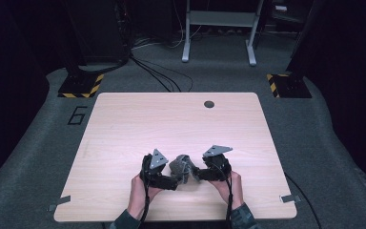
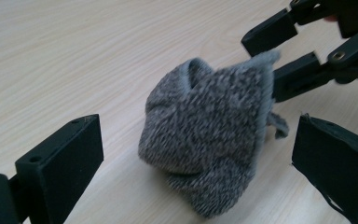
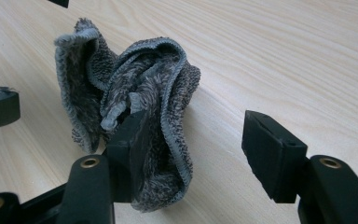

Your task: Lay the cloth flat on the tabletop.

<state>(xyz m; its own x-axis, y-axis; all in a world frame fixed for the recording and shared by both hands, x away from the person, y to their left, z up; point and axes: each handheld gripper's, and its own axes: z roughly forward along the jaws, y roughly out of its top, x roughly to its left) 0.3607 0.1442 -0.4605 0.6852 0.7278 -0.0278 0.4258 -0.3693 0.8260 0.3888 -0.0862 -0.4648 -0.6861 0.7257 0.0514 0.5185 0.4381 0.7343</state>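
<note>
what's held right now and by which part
Nothing is clamped. The grey cloth stands untouched inside the open left gripper; one of the open right gripper's fingers leans on its hemmed edge.

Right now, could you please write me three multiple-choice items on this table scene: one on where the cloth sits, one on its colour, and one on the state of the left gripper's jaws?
1. Where is the cloth?
A. At the table's far edge, by the round hole
B. Between the two grippers, near the table's front edge
C. On the floor

2. What colour is the cloth?
A. Mottled grey
B. Bright red
C. Plain white

3. How do the jaws of the left gripper stand?
A. Shut on the cloth
B. Shut on nothing
C. Open, clear of the cloth on both sides

Answers:
1 B, as the high view shows it bunched between the left gripper and the right gripper.
2 A, as both gripper views show grey speckled knit.
3 C, as the left gripper view shows bare wood between each jaw and the cloth.
</note>
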